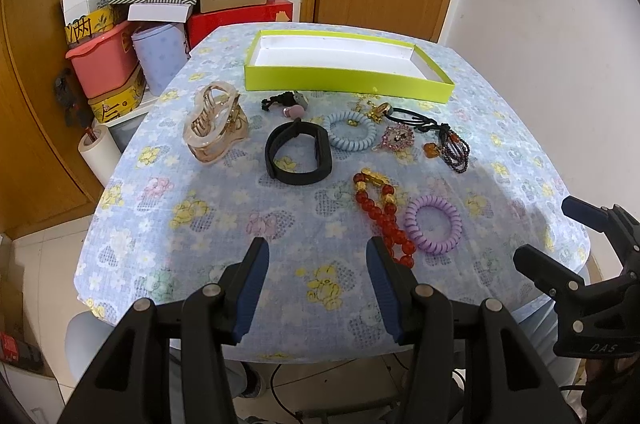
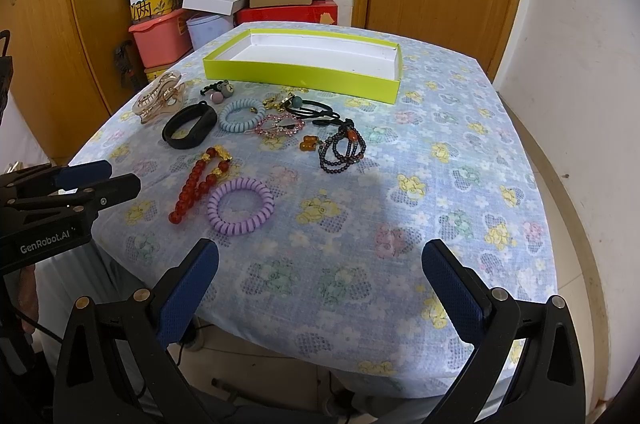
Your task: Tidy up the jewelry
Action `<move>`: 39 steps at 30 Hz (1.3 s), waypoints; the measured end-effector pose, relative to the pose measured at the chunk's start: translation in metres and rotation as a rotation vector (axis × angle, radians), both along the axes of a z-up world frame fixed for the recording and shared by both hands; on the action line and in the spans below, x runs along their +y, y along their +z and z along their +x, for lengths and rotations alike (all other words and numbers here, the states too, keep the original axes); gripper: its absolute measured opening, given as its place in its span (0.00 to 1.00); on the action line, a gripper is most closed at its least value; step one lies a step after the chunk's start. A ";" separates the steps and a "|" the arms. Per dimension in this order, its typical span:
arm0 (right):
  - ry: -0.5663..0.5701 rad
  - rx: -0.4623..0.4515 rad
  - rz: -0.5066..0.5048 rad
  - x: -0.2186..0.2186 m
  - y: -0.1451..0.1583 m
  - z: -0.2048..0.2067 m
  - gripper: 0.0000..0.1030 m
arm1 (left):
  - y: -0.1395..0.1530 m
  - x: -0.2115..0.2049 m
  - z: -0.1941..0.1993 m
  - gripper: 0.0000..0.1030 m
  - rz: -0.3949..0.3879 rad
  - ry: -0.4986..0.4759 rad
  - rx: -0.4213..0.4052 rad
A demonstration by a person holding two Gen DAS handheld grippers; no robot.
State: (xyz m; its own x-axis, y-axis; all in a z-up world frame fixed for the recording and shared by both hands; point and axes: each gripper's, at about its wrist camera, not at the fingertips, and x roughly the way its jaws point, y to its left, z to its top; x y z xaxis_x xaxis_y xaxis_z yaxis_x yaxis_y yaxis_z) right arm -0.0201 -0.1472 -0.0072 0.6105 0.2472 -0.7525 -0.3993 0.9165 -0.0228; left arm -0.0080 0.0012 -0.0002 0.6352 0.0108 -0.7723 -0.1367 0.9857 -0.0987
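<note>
- The jewelry lies loose on the table (image 1: 168,224), all of it on the near side of the empty green box (image 1: 348,79); nothing has been put inside yet.
- Nearest to the jaws are the purple coil tie (image 2: 241,205) and, touching it on the left, the red bead bracelet (image 2: 200,179); these are judged the easiest first picks.
- Closer to the green box lie the black band (image 1: 298,153), the blue coil tie (image 1: 350,135), the beige hair claw (image 1: 214,127) and the dark bead strand (image 2: 342,149).
- The left gripper (image 1: 316,288) and the right gripper (image 2: 320,294) are held above the near table edge, jaws spread wide, nothing gripped.
- One piece should be pinched at a time, by its rim, so that neighbours are not dragged along.
- Beaded strands will likely sag; a lift well clear of the box wall is advised.
</note>
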 end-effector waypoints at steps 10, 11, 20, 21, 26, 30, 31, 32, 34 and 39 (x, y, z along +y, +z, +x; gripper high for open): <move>0.000 0.002 0.001 0.001 0.000 0.001 0.99 | 0.000 0.003 0.001 0.51 -0.009 0.002 0.003; 0.000 0.002 0.001 0.001 0.001 0.001 0.99 | 0.000 0.003 0.002 0.51 -0.010 0.002 0.004; 0.013 0.009 -0.003 0.009 -0.001 0.005 0.99 | 0.000 0.010 0.007 0.51 -0.019 0.013 0.000; 0.014 0.010 -0.003 0.009 -0.002 0.007 0.99 | 0.001 0.012 0.008 0.51 -0.018 0.016 -0.002; 0.023 0.020 0.000 0.009 -0.003 0.018 0.99 | 0.002 0.021 0.015 0.51 -0.015 0.037 -0.009; 0.038 0.032 0.005 0.011 -0.005 0.027 0.99 | 0.002 0.032 0.023 0.51 -0.015 0.058 -0.012; 0.043 0.034 0.007 0.012 -0.005 0.030 0.99 | 0.003 0.035 0.025 0.51 -0.013 0.063 -0.014; 0.048 0.036 0.008 0.013 -0.005 0.032 0.99 | 0.003 0.040 0.028 0.51 -0.008 0.071 -0.016; 0.055 0.039 0.009 0.014 -0.006 0.037 0.99 | 0.003 0.048 0.032 0.51 0.001 0.086 -0.020; 0.076 0.041 0.021 0.019 -0.005 0.052 0.99 | 0.005 0.071 0.048 0.53 0.017 0.126 -0.029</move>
